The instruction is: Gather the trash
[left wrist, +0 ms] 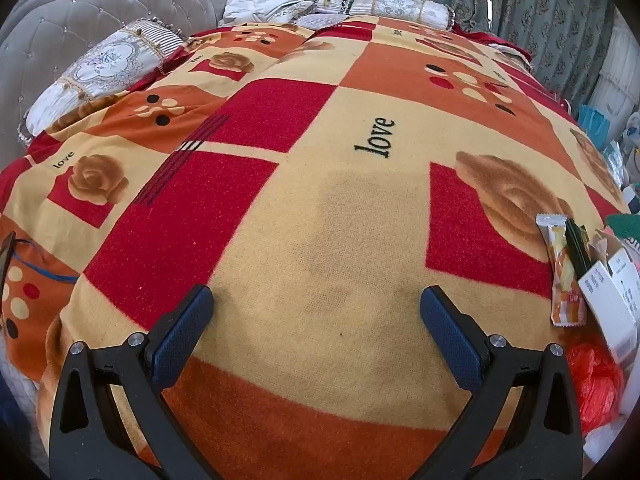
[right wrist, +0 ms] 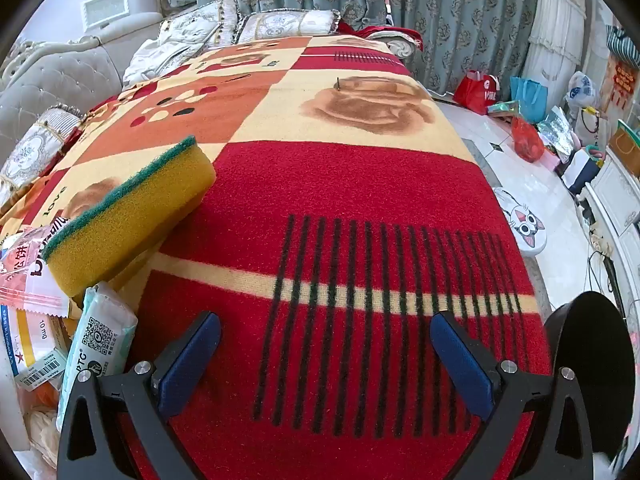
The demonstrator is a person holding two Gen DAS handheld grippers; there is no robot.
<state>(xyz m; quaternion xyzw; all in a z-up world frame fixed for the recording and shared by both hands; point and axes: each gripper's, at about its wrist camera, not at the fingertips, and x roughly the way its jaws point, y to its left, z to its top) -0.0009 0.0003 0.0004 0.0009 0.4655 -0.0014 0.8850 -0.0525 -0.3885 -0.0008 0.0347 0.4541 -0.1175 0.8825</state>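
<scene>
Trash lies left of wide-open, empty right tongs; left tongs likewise.

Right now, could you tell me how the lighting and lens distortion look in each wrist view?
Left wrist: even daylight, strong fisheye bulge in the blanket, soft shadow between the open left gripper fingers. Right wrist: sharp, brighter glare on the floor, stripes curving near the open right gripper.

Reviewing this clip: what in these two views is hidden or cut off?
- White box, left wrist view: cut off by the right edge of the picture.
- Red bag, left wrist view: partly behind the left gripper.
- Packets, right wrist view: overlapped by the sponge, cut by the left edge.
</scene>
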